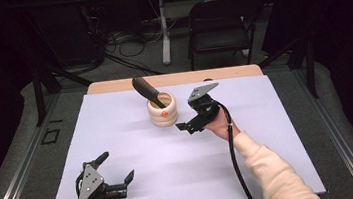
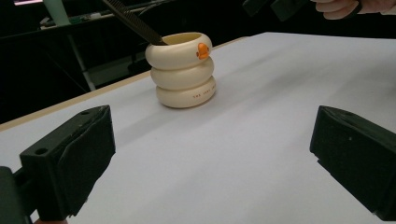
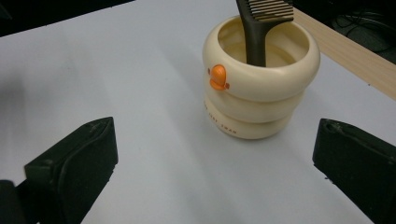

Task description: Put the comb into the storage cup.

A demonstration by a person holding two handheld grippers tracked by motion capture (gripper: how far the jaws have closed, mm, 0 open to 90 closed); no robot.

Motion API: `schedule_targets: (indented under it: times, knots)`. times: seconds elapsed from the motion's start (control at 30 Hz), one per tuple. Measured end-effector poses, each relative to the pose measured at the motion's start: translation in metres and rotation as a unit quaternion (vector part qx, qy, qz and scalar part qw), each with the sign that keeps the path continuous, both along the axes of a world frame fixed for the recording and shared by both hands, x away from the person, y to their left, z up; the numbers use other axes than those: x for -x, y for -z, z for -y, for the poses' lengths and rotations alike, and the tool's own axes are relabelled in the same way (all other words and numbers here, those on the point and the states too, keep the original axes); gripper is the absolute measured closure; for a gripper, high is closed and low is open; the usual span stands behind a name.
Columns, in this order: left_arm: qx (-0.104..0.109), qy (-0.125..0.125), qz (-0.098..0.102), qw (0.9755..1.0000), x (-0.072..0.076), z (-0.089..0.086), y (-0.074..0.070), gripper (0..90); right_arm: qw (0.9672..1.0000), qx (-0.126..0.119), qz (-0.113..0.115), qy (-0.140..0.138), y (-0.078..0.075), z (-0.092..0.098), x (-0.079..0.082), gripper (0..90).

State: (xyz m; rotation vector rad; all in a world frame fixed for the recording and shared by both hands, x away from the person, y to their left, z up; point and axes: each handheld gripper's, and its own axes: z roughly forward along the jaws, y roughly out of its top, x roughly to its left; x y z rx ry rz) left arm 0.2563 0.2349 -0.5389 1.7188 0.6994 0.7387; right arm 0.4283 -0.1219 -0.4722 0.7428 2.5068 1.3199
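A cream cup (image 1: 162,111) shaped like stacked rings, with an orange beak on its side, stands at the table's far middle. A dark comb (image 1: 146,92) leans in it, its toothed end sticking out to the upper left. My right gripper (image 1: 189,118) hovers just right of the cup, open, with nothing between its jaws. In the right gripper view the cup (image 3: 261,84) and comb (image 3: 261,23) sit ahead of the open right gripper (image 3: 215,154). My left gripper (image 1: 118,165) rests open near the front left. The left gripper view has the cup (image 2: 182,70) far ahead.
A white sheet (image 1: 135,149) covers the table, leaving a wooden strip (image 1: 112,86) bare along the far edge. Beyond the table stand a black folding chair (image 1: 221,21) and a white table leg (image 1: 163,30), with cables on the floor.
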Motion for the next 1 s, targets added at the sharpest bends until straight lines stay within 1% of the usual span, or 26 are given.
schedule_targets:
  times: [0.1, 0.27, 0.33, 0.43, 0.6, 0.7, 0.87, 0.93, 1.0]
  knots:
    - [-0.003, 0.0, 0.0, 1.0, 0.0, 0.0, 0.0, 0.0, 1.0, -0.003, -0.001, 0.0, 0.004, 0.006, 0.005, 0.0]
    - [-0.003, 0.0, -0.001, 1.0, -0.001, 0.0, 0.0, 0.0, 1.0, 0.003, -0.007, 0.001, 0.009, 0.013, 0.014, 0.0]
    - [-0.004, 0.0, -0.002, 1.0, -0.001, 0.0, 0.001, 0.0, 1.0, 0.007, -0.003, 0.001, 0.01, 0.016, 0.017, 0.0]
    - [-0.005, 0.0, -0.001, 1.0, 0.0, 0.001, 0.0, 0.1, 1.0, 0.007, 0.002, 0.003, 0.009, 0.021, 0.024, 0.0]
    - [-0.004, -0.001, -0.002, 1.0, -0.001, 0.0, 0.001, 0.1, 0.9999, 0.008, 0.003, 0.006, 0.009, 0.026, 0.031, 0.0]
    - [-0.005, 0.0, -0.001, 1.0, 0.0, 0.001, 0.0, 0.0, 0.9999, 0.012, 0.004, 0.007, 0.01, 0.032, 0.036, 0.0]
    - [-0.005, -0.001, -0.001, 1.0, 0.0, 0.0, 0.0, 0.0, 0.9998, 0.011, 0.007, 0.015, 0.012, 0.042, 0.044, 0.0]
    - [-0.006, 0.0, -0.001, 1.0, 0.0, 0.001, 0.0, 0.1, 0.9998, 0.011, 0.01, 0.015, 0.013, 0.045, 0.047, 0.0]
    - [-0.006, -0.001, -0.001, 1.0, 0.0, 0.0, 0.0, 0.0, 0.9998, 0.012, 0.008, 0.014, 0.013, 0.047, 0.051, 0.0]
